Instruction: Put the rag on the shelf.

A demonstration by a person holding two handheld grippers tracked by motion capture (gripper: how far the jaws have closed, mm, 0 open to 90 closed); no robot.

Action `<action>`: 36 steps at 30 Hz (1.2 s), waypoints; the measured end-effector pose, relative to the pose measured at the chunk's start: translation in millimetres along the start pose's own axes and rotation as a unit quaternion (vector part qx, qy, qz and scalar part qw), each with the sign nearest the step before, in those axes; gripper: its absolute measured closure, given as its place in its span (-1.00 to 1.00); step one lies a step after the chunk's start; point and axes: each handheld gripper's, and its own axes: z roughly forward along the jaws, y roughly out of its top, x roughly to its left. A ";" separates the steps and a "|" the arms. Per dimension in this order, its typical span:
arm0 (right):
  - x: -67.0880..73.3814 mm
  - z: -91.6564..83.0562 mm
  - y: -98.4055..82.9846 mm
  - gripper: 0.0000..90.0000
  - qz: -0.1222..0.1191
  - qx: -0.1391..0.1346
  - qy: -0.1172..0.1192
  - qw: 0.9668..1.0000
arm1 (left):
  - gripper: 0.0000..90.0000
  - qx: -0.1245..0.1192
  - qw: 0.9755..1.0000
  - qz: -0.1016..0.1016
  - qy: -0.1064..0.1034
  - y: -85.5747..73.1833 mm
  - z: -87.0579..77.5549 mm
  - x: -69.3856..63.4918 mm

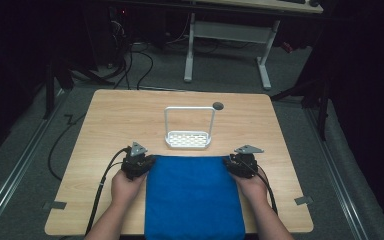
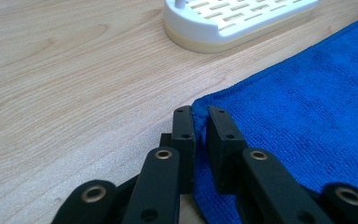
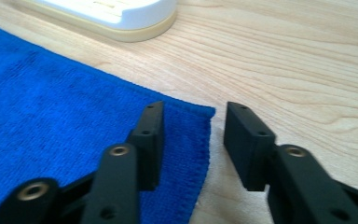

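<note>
We find a blue cloth (image 1: 194,197) lying flat at the near edge of the wooden table (image 1: 110,120), overhanging it. The left gripper (image 2: 200,120) has its jaws pinched on the cloth's far left corner. The right gripper (image 3: 193,122) stands parted, straddling the far right corner without clamping it. Beyond the cloth sits a white rack (image 1: 189,139), just apart.

I've got a bright blue terry cloth towel (image 1: 194,197) lying flat at 6 o'clock on the table, near edge hanging off the front. Its far left corner (image 2: 200,105) is bunched up a little. Just past it toward 12 o'clock stands a white slotted plastic rack (image 1: 188,139) with an upright wire hoop.
</note>
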 end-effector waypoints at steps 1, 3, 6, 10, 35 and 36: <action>0.5 -0.1 -0.1 0.44 -0.004 0.000 -0.002 1.000 | 0.82 0.000 1.000 0.001 0.000 0.0 -0.1 0.1; 0.4 -0.1 -0.2 0.53 -0.005 0.000 0.000 1.000 | 0.82 0.000 1.000 0.000 -0.001 -0.1 -0.1 -0.3; 1.2 0.0 -0.1 0.72 -0.010 -0.001 0.008 1.000 | 0.82 0.000 1.000 0.001 -0.001 -0.2 -0.1 -0.7; 4.9 -0.1 -0.2 0.97 -0.017 0.001 0.016 1.000 | 0.91 0.001 1.000 0.010 0.002 -0.5 -0.4 -2.4; 19.1 -57.3 4.8 0.97 -0.010 -0.114 0.041 0.993 | 0.95 -0.129 0.991 -0.019 0.004 5.7 -51.9 -7.5; 18.9 -59.1 5.7 0.97 -0.013 -0.118 0.041 0.992 | 0.95 -0.135 0.991 -0.019 0.005 6.3 -55.1 -8.1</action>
